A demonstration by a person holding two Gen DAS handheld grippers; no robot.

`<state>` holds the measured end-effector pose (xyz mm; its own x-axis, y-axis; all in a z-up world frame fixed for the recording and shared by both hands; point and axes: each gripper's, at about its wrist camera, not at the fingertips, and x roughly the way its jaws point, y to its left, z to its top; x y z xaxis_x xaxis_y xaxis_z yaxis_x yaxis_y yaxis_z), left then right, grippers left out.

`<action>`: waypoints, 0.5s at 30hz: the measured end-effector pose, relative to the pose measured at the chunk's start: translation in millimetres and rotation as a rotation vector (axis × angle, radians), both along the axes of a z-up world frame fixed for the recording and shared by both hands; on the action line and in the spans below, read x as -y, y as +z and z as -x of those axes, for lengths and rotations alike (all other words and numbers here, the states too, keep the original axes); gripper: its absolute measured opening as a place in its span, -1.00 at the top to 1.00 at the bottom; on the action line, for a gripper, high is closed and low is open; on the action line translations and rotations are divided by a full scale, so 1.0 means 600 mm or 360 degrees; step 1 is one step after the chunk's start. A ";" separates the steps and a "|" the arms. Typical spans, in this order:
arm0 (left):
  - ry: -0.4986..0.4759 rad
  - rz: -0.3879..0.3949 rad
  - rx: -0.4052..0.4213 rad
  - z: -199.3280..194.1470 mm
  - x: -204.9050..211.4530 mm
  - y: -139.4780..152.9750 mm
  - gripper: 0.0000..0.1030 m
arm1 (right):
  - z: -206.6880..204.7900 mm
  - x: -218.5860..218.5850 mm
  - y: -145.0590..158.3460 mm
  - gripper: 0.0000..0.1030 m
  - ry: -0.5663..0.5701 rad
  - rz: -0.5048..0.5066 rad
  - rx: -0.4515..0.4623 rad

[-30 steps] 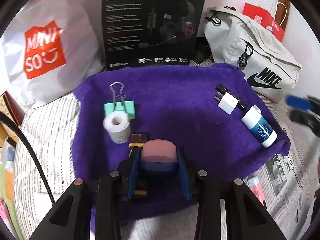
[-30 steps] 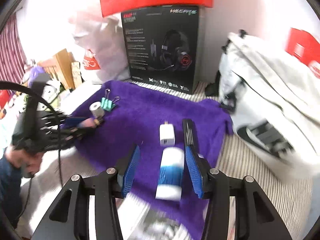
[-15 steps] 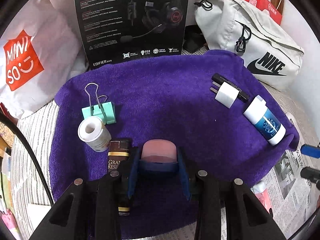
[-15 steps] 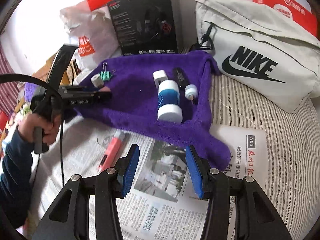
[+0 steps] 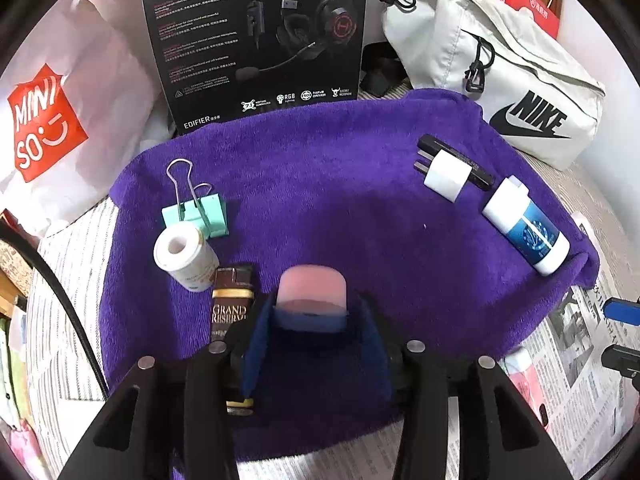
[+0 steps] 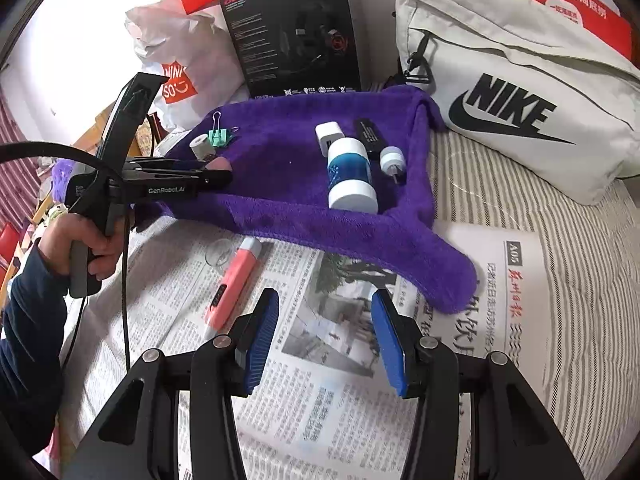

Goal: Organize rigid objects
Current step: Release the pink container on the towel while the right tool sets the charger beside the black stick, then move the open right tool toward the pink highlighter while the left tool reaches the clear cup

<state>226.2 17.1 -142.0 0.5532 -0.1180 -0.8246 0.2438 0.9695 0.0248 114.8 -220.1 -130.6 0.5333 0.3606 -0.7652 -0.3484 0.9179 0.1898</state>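
My left gripper [image 5: 312,312] is shut on a pink eraser-like block [image 5: 312,290] held just above the purple cloth [image 5: 320,184], beside a brown "Grand Reserve" pack [image 5: 230,308]. A white tape roll [image 5: 184,254], a green binder clip [image 5: 198,216], a white charger plug [image 5: 446,174], a black stick [image 5: 460,160] and a blue-and-white bottle [image 5: 524,230] lie on the cloth. My right gripper [image 6: 324,332] is open and empty above the newspaper [image 6: 344,360]. A pink pen-like device [image 6: 234,280] lies on the newspaper to its left.
A black headset box [image 5: 256,36] stands behind the cloth. A white Nike bag [image 6: 516,80] lies at the right, a Miniso bag [image 5: 44,120] at the left. A small clear glass [image 6: 219,256] sits beside the pink device. The left gripper also shows in the right wrist view [image 6: 216,168].
My right gripper let go of the blue-and-white bottle and pulled back off the cloth over the newspaper. My left gripper drew back slightly with the pink block.
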 end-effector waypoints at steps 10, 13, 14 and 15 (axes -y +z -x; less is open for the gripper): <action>-0.0105 0.0025 0.0094 0.098 0.014 0.056 0.18 | 0.036 0.029 0.011 0.07 -0.0084 -0.0009 -0.0004; -0.0152 0.0035 0.0035 0.116 0.028 0.055 0.18 | 0.036 0.040 0.017 0.07 -0.0103 -0.0007 -0.0036; -0.0166 0.0038 0.0024 0.121 0.032 0.052 0.17 | 0.038 0.042 0.022 0.07 -0.0106 -0.0006 -0.0022; -0.0178 0.0039 0.0011 0.127 0.035 0.049 0.17 | 0.040 0.045 0.025 0.07 -0.0108 -0.0005 -0.0011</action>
<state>149.7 -3.8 -112.7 0.5410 -0.1994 -0.8171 0.3505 0.9366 0.0035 91.0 -246.8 -115.8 0.5515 0.3263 -0.7677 -0.2842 0.9388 0.1948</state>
